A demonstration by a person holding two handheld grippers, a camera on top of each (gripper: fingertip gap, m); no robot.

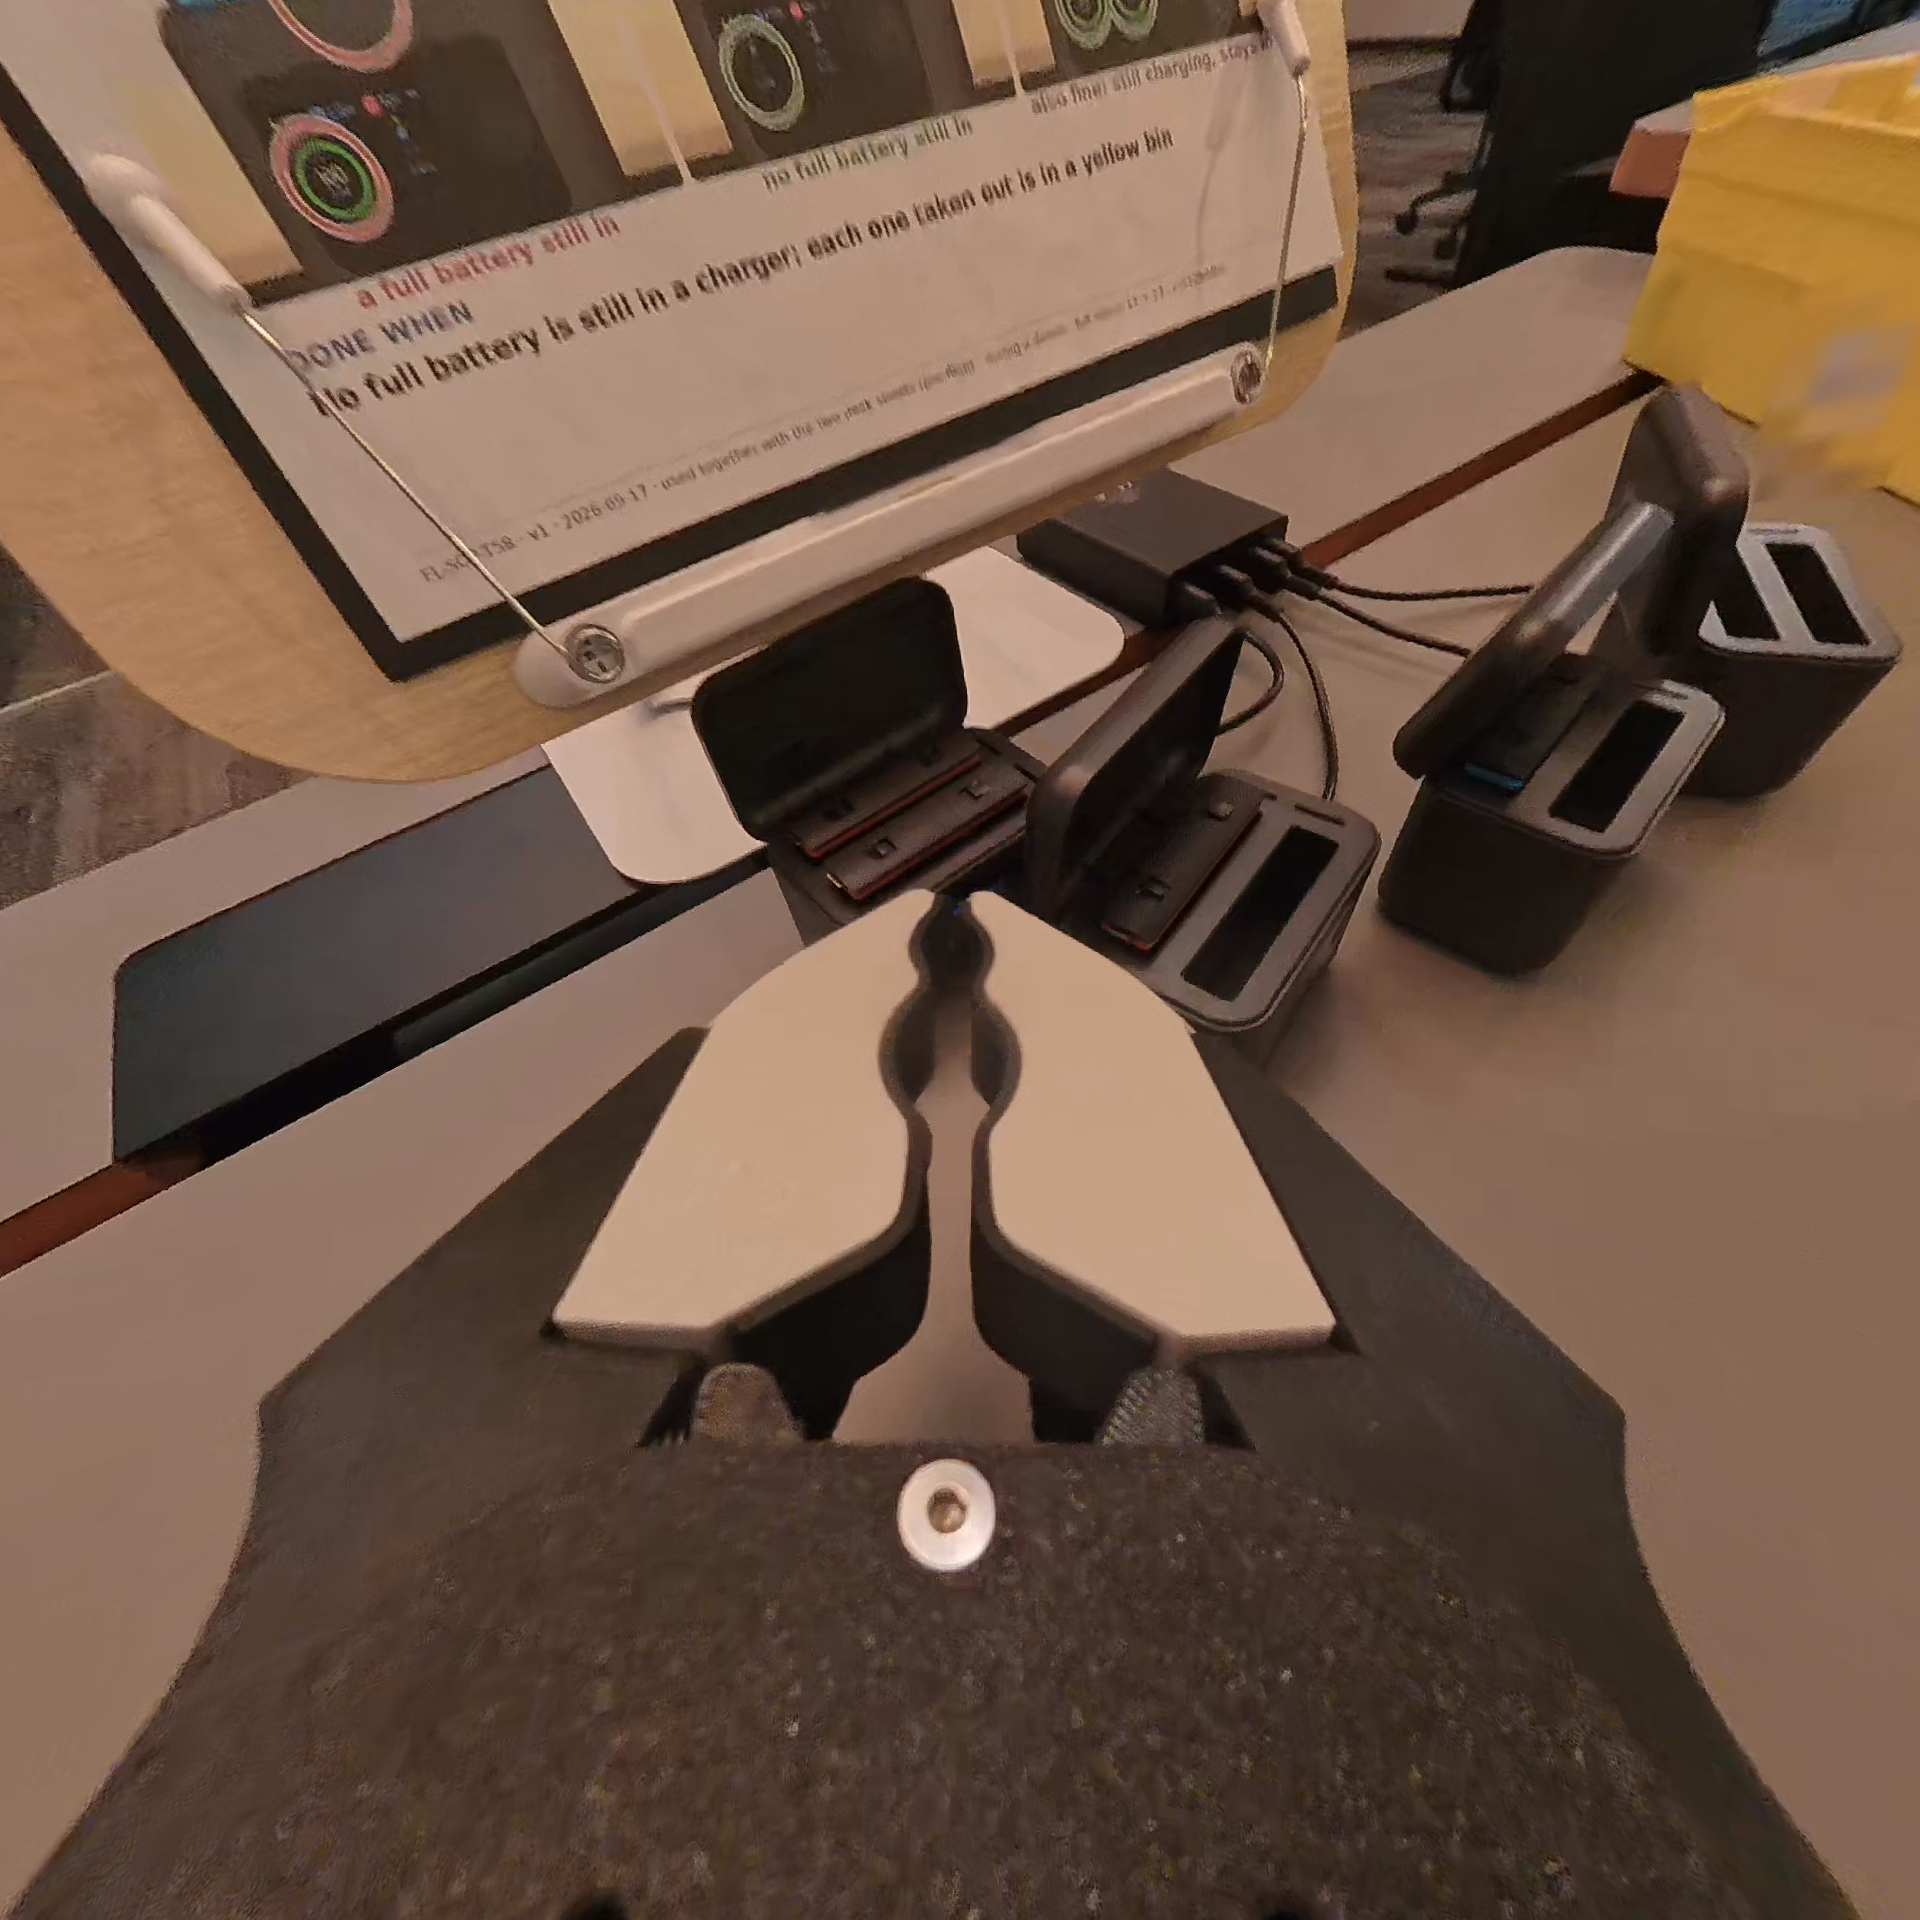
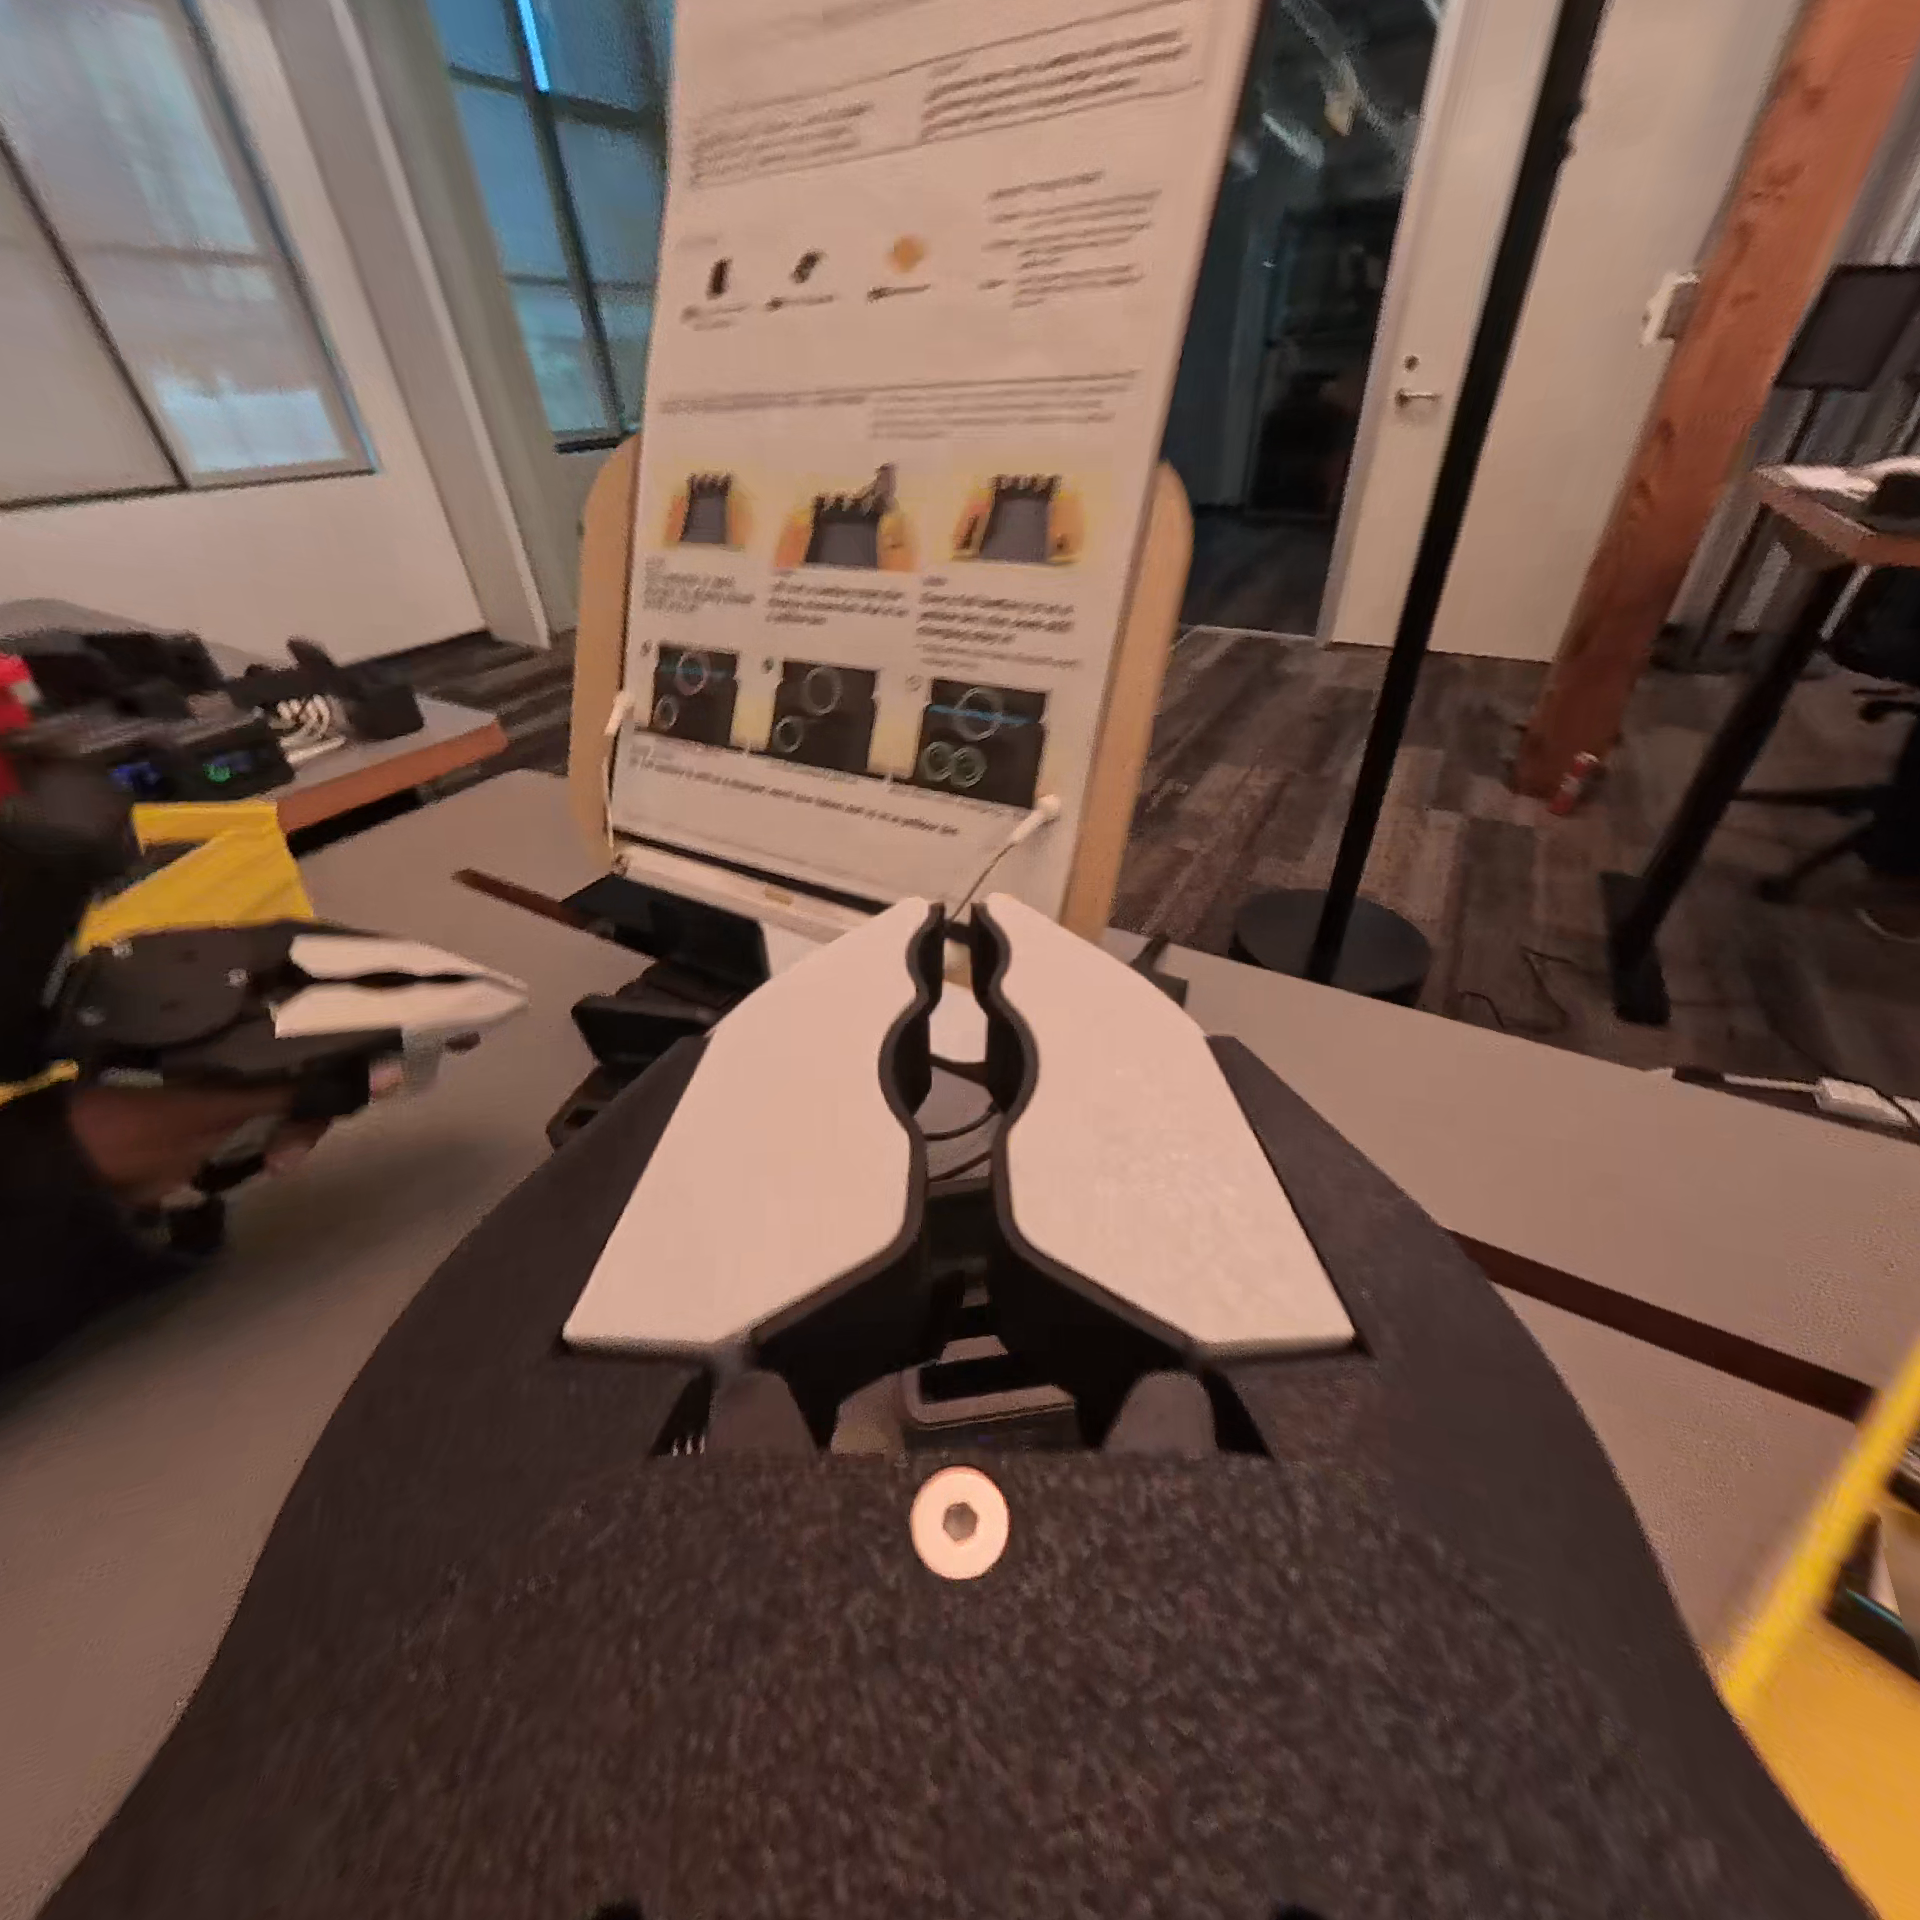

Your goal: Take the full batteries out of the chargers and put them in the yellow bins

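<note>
In the left wrist view, my left gripper point(image 1: 956, 916) is shut with nothing between its pads, just in front of a row of black chargers with open lids. The nearest charger point(image 1: 883, 821) holds two red-edged batteries point(image 1: 904, 831). The second charger point(image 1: 1236, 925) holds one battery beside a bare slot. A third charger point(image 1: 1538, 821) shows a blue-edged battery point(image 1: 1496, 774). A fourth charger point(image 1: 1797, 644) stands behind it. A yellow bin point(image 1: 1787, 260) is at the far right. My right gripper point(image 2: 956, 930) is all but shut on nothing, above dark chargers point(image 2: 665, 997). The left gripper point(image 2: 416, 992) shows at the left.
A wooden-edged instruction board point(image 1: 727, 312) stands behind the chargers, also in the right wrist view point(image 2: 894, 468). A black power hub point(image 1: 1164, 540) with cables lies behind them. Yellow bins sit at the left point(image 2: 208, 873) and lower right point(image 2: 1808, 1558). A black pole point(image 2: 1423, 623) stands beyond the table. Left tips to right tips: about 30 cm. My left gripper's tips are some 25 cm from the black power hub point(image 1: 1164, 540).
</note>
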